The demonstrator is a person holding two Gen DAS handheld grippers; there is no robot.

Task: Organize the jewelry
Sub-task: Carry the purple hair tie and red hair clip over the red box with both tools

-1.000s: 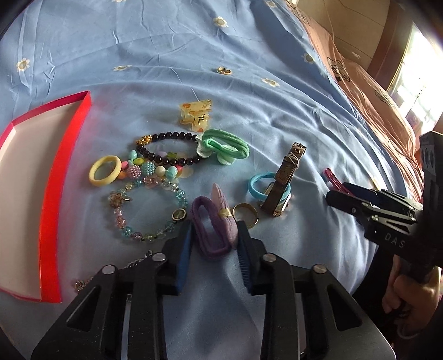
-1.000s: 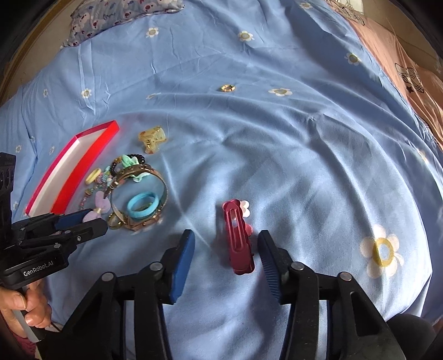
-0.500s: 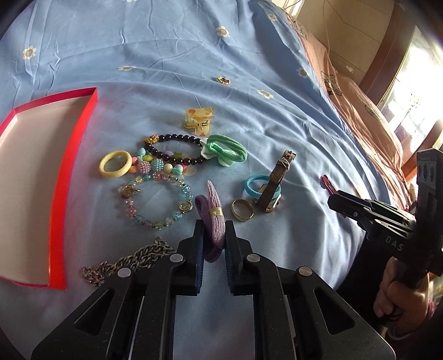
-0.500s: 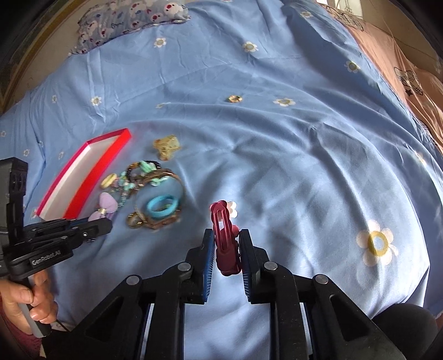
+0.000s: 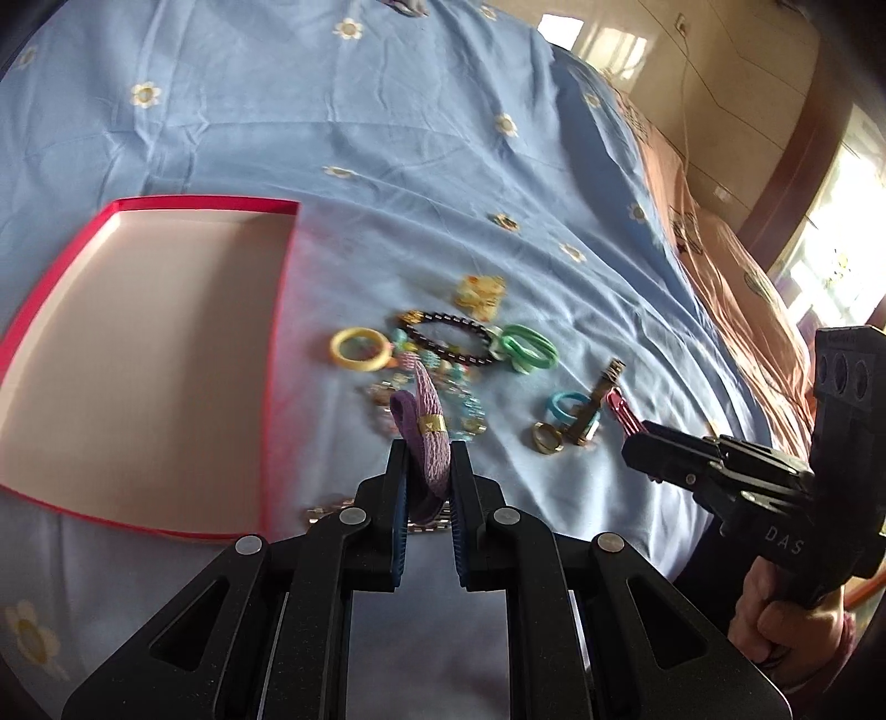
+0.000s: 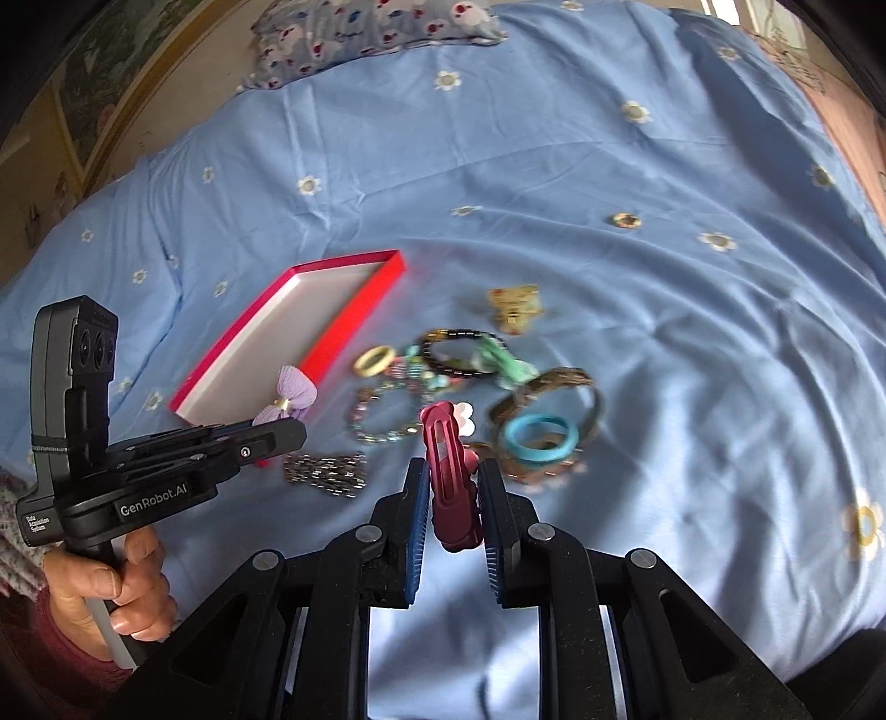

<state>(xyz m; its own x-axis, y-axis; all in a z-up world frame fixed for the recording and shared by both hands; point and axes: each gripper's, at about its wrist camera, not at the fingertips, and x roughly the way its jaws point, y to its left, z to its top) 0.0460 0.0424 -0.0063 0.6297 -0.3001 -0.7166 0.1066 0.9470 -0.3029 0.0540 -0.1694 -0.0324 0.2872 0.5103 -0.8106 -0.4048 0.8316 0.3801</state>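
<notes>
Left wrist view: a purple hair tie point(image 5: 423, 437) with a small gold band stands upright, pinched between the blue-padded fingers of the left gripper point(image 5: 426, 465), lifted above the blue flowered bedsheet point(image 5: 387, 111). Just to its left lies an open red box point(image 5: 138, 343) with a pale, bare floor. Beyond the hair tie sits a loose cluster of jewelry: a yellow ring point(image 5: 359, 348), a dark beaded bracelet point(image 5: 448, 338), a green hair tie point(image 5: 526, 348), a yellow claw clip point(image 5: 480, 291), a blue ring point(image 5: 565, 404) and a small gold ring point(image 5: 547, 437). At the right edge the right gripper point(image 5: 642, 443) reaches in, with only a sliver of dark red hair clip point(image 5: 623, 410) showing at its tip. Right wrist view: that red hair clip point(image 6: 449, 476) is seen whole, clamped upright between the right gripper's point(image 6: 453, 487) fingers, held over the sheet near a silver chain point(image 6: 326, 473) and a gold bangle point(image 6: 545, 399) encircling the blue ring point(image 6: 540, 437). This view also shows the left gripper point(image 6: 288, 435) from the side, the purple hair tie point(image 6: 290, 396) at its tip close by the near corner of the red box point(image 6: 354, 315), and a floral pillow point(image 6: 376, 27) at the head of the bed, which the left view lacks.
</notes>
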